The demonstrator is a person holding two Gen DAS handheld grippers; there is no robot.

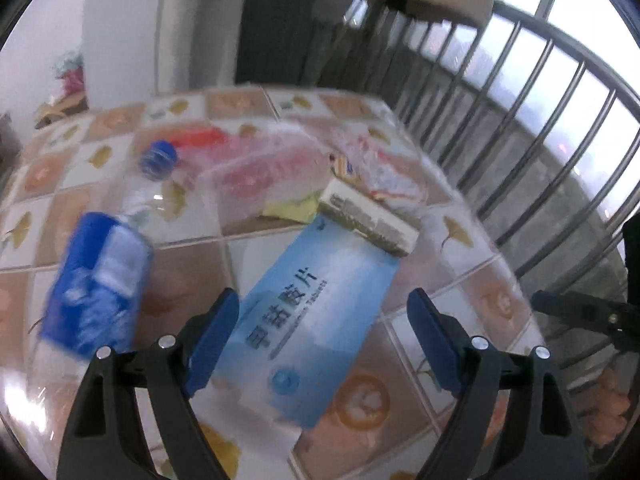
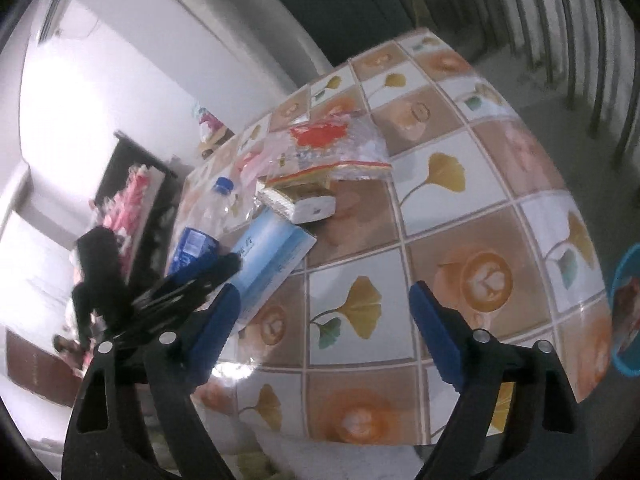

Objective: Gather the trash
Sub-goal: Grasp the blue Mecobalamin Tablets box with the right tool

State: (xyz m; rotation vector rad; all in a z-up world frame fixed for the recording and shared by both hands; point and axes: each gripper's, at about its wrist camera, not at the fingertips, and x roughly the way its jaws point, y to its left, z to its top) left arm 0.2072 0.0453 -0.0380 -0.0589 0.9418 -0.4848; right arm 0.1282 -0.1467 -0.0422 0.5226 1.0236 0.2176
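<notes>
A light blue medicine box [image 1: 316, 312] lies on the tiled table, its near end between the open jaws of my left gripper [image 1: 324, 312]. A clear plastic bottle [image 1: 100, 276] with a blue label and blue cap lies to its left. A small white and gold box [image 1: 368, 220] and crumpled clear plastic wrappers [image 1: 280, 160] lie behind it. In the right wrist view the same blue box [image 2: 272, 260], bottle [image 2: 196, 240], white box [image 2: 304, 200] and wrappers [image 2: 332, 148] sit at the far left. My right gripper [image 2: 324, 312] is open and empty over bare tiles; the left gripper [image 2: 200, 276] shows at the left.
The table [image 2: 460, 200] has a patterned tile cover with leaves and coffee cups. A metal railing [image 1: 520, 120] runs behind it on the right. A blue bin [image 2: 624, 312] stands past the table's right edge. A dark cabinet [image 2: 132, 184] stands at the far left.
</notes>
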